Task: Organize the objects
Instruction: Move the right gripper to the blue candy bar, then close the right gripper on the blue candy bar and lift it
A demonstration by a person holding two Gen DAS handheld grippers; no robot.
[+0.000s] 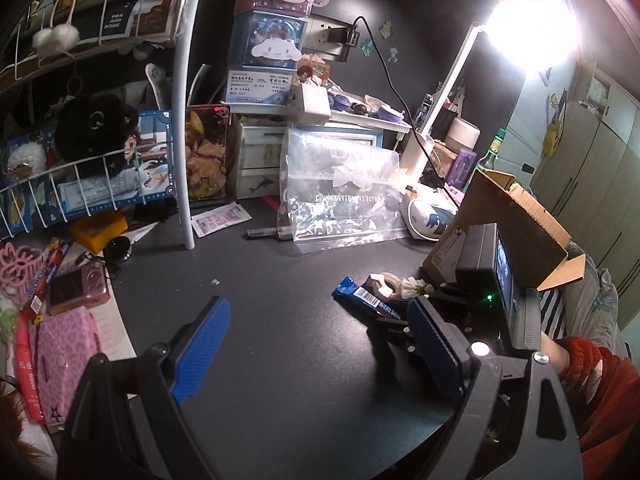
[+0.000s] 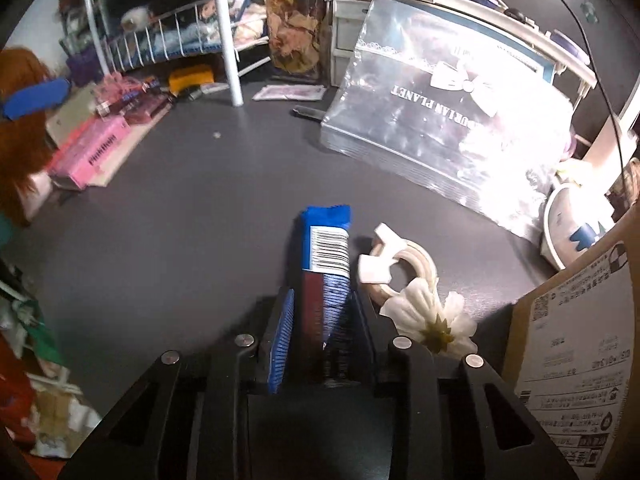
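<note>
A blue snack packet (image 2: 326, 256) with a barcode label lies on the dark desk, its near end between the jaws of my right gripper (image 2: 322, 312), which is shut on it. It also shows in the left wrist view (image 1: 366, 298), at the tip of the right gripper (image 1: 390, 316). A white flower hair clip on a wooden ring (image 2: 404, 280) lies just right of the packet. My left gripper (image 1: 316, 340) is open and empty above bare desk, left of the packet.
An open cardboard box (image 1: 516, 224) stands at the right. A clear zip bag (image 1: 340, 192) leans at the back centre. A white wire rack (image 1: 80, 168), a pink camera (image 1: 78, 288) and pink items (image 2: 90, 152) crowd the left. A lamp (image 1: 528, 20) glares.
</note>
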